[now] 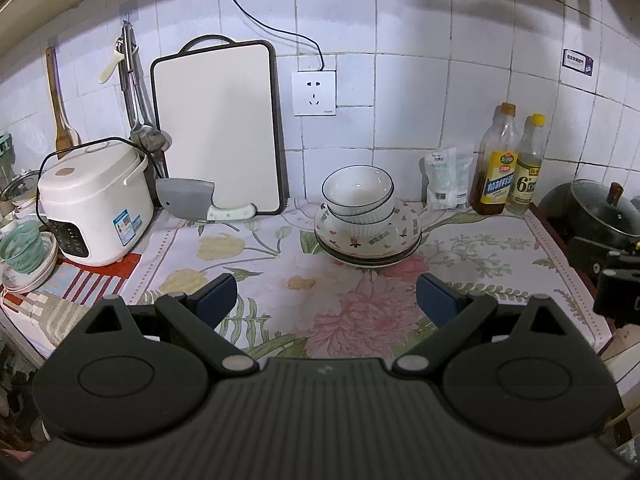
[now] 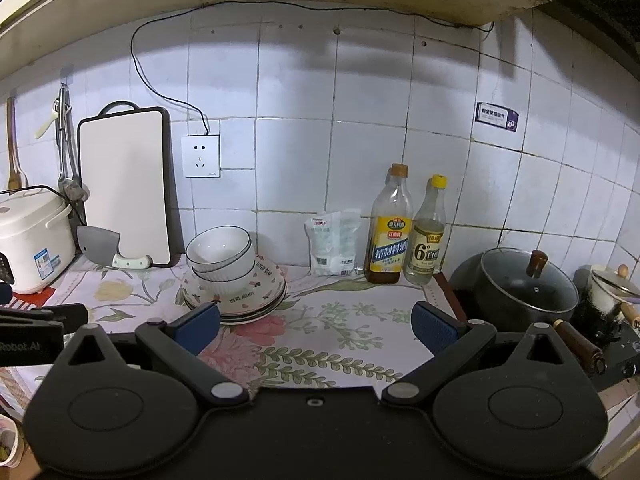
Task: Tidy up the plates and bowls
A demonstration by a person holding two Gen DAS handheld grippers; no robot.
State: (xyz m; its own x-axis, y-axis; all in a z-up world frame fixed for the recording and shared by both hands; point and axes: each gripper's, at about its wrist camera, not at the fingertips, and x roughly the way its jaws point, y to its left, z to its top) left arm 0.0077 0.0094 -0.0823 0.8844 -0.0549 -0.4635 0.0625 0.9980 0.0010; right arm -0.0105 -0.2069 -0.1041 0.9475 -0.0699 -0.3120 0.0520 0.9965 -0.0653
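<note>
The two white bowls (image 1: 357,196) sit nested, the top one tilted, on a pile of plates (image 1: 368,240) near the back of the bench (image 1: 280,280), on its flowered cloth, just in front of the tiled wall. The pile looks gathered already, but the bowls lean to one side, so the step in hand is probably to level them or lift them off. The left tool (image 1: 326,298) hangs in front of the pile with its blue pads spread apart and nothing between them. The right tool (image 2: 316,326) is likewise spread wide and empty, with the pile ahead on its left. To do this well, take the top bowl by its rim with one tool, lift straight up, and steady the plates with the other. The bottles (image 1: 508,164) and the salt bag (image 1: 448,178) stand near on the right, the cleaver (image 1: 200,202) on the left; keep clear of them.
</note>
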